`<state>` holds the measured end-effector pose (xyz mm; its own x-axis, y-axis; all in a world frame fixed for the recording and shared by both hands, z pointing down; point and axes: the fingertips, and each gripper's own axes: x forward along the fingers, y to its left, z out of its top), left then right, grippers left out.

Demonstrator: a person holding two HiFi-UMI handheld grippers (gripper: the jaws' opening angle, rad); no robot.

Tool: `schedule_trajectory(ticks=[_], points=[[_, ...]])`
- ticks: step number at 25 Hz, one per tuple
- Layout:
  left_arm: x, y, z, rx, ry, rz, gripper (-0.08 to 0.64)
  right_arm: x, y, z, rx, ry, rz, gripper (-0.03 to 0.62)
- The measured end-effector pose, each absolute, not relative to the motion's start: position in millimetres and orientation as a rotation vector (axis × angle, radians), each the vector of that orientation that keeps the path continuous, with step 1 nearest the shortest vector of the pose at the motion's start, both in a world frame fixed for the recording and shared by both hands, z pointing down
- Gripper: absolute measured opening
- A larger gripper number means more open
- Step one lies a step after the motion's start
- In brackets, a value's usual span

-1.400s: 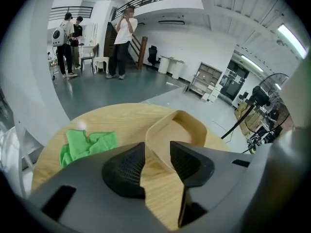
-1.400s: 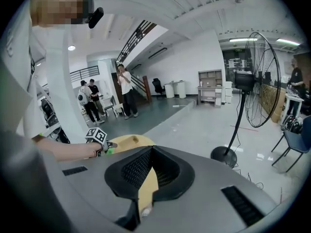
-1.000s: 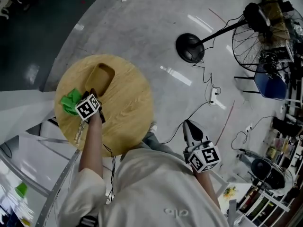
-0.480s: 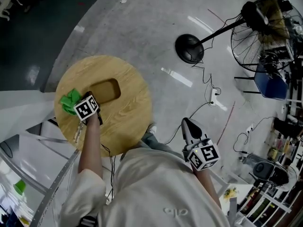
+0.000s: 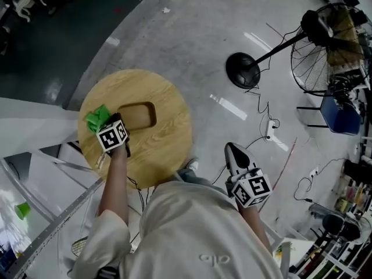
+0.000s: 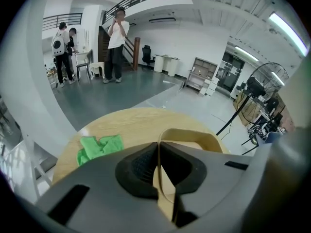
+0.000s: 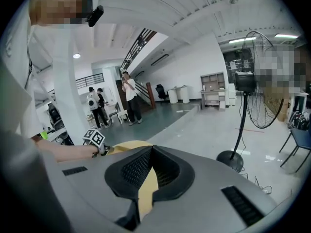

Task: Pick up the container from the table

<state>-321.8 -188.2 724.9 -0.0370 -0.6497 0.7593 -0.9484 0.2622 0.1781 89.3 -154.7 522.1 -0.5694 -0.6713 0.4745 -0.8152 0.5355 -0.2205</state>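
Observation:
A tan oblong container (image 5: 138, 115) lies on the round wooden table (image 5: 165, 144), next to a crumpled green cloth (image 5: 97, 119). My left gripper (image 5: 120, 122) is at the container's left end. In the left gripper view its jaws (image 6: 158, 149) are shut on the thin near wall of the container (image 6: 194, 136), with the cloth (image 6: 99, 147) to the left. I cannot tell whether the container touches the table. My right gripper (image 5: 233, 151) hangs off the table by the person's right side, jaws (image 7: 151, 148) shut with nothing between them.
A standing fan with a round black base (image 5: 242, 70) and trailing cables (image 5: 264, 118) is on the grey floor to the right. A metal frame (image 5: 52, 234) runs below the table's left side. Several people (image 6: 116, 38) stand far off in the hall.
The container has swung from slanting to lying crosswise in the head view, with my left gripper holding its end. The right gripper has stayed in place.

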Motion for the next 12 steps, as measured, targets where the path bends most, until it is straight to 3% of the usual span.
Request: schedule_trajectory(ticks=[12], points=[[-283.3, -152.8, 619.4, 1.652, -1.822, 0.467, 0.029, 59.8, -150.4, 494.1, 1.068, -2.635, 0.541, 0.025]])
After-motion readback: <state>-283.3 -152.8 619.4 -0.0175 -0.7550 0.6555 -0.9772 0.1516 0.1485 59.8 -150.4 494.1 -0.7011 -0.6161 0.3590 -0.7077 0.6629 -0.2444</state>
